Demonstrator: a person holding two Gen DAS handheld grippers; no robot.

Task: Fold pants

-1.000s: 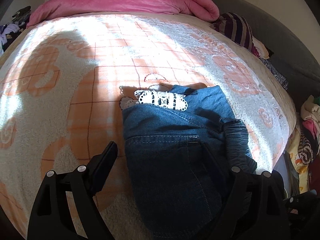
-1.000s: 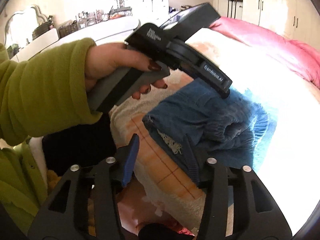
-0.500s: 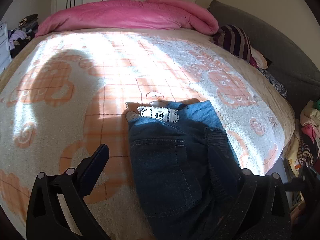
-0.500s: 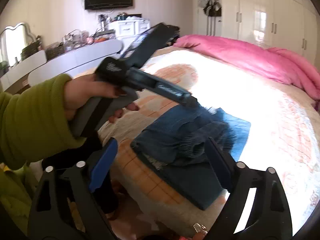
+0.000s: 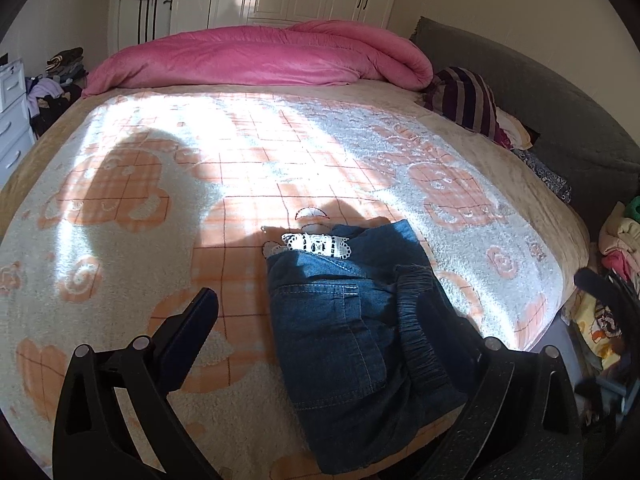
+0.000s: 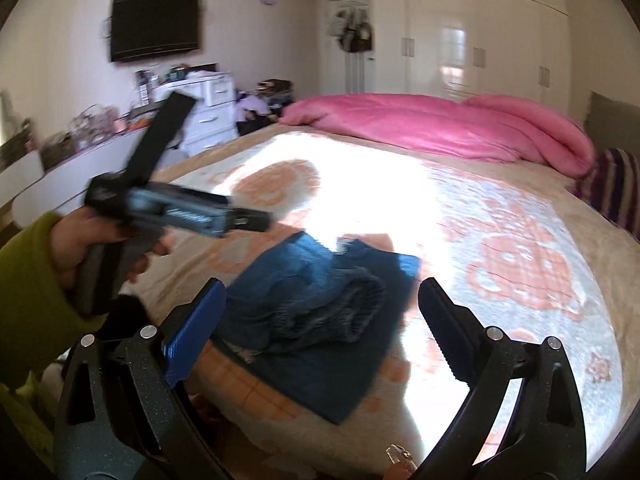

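The blue denim pants [image 5: 352, 332] lie folded in a small bundle near the bed's front edge, white lace trim at the far end and the elastic waistband on top. They also show in the right wrist view [image 6: 320, 316]. My left gripper [image 5: 320, 316] is open and empty, held above and behind the pants. It also shows from the side in the right wrist view [image 6: 188, 212], in a hand with a green sleeve. My right gripper [image 6: 320, 308] is open and empty, held above the bundle.
The bed [image 5: 160, 184] has a cream and orange patterned blanket, partly in bright sun. A pink duvet [image 5: 264, 56] lies along the far side. A striped pillow [image 5: 464, 96] and a grey headboard [image 5: 560, 108] are at right. Drawers [image 6: 212, 104] stand beyond.
Both grippers have pulled back and up from the pants, so more of the bed and room is in view. The pants lie unmoved.
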